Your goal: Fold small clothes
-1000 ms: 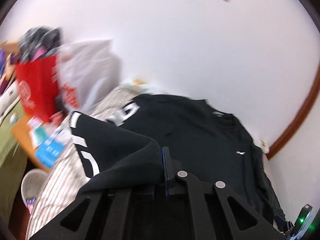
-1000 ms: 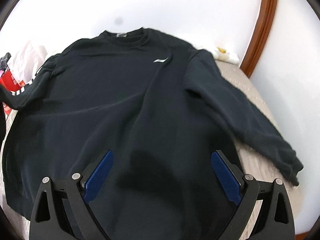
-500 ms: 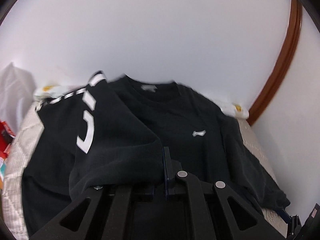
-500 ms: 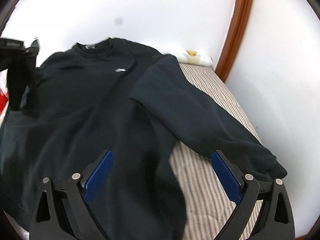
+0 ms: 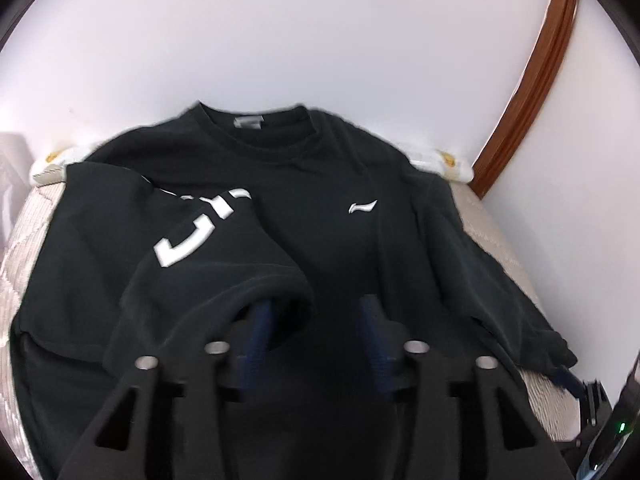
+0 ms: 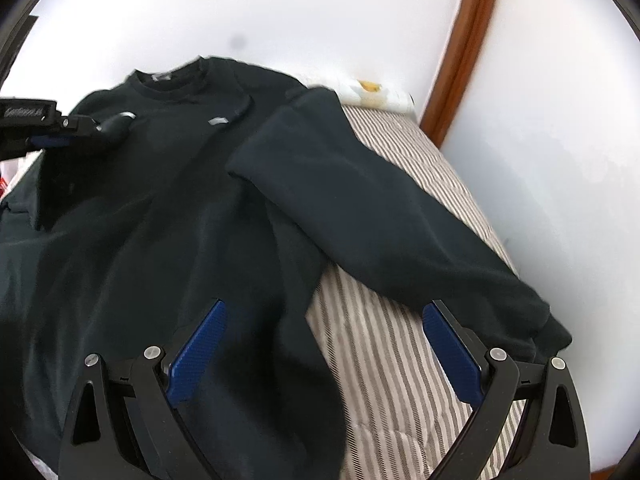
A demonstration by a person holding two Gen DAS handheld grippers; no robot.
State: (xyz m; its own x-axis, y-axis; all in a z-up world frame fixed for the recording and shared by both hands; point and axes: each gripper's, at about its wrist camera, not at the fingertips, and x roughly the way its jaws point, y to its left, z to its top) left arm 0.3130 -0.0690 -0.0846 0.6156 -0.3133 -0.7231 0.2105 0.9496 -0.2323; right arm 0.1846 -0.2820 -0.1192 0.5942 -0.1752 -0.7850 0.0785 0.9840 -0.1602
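**Inspector:** Since a second ago you are no longer holding the left sleeve (image 5: 208, 264) out over the clutter at the bedside; you are now holding it across the chest of the black sweatshirt (image 5: 340, 248), which is lying face up on the striped bed (image 6: 384, 360). Your left gripper (image 5: 316, 320) has just been opening its fingers, and the sleeve's cuff is draping over the left finger (image 5: 256, 332) rather than being pinched.

**Operator:** And the right side?

**Inspector:** Your right gripper (image 6: 324, 356) is hovering with its fingers standing wide apart, gripping nothing. Between them the sweatshirt's lower right edge and bare striped bedding are showing. The right sleeve (image 6: 384, 220) is lying stretched out diagonally on the bed, its cuff reaching toward the wall just beyond your right finger (image 6: 452, 356).

**Operator:** Where is the collar sitting?

**Inspector:** It is pointing toward the white wall (image 5: 320, 40), with the grey neck label (image 5: 248, 122) facing up. The small white chest logo (image 5: 362, 207) is showing beside the folded sleeve, whose white lettering (image 5: 192, 236) is facing up. A brown wooden trim (image 5: 528, 76) is running up the wall at the bed's far right corner.
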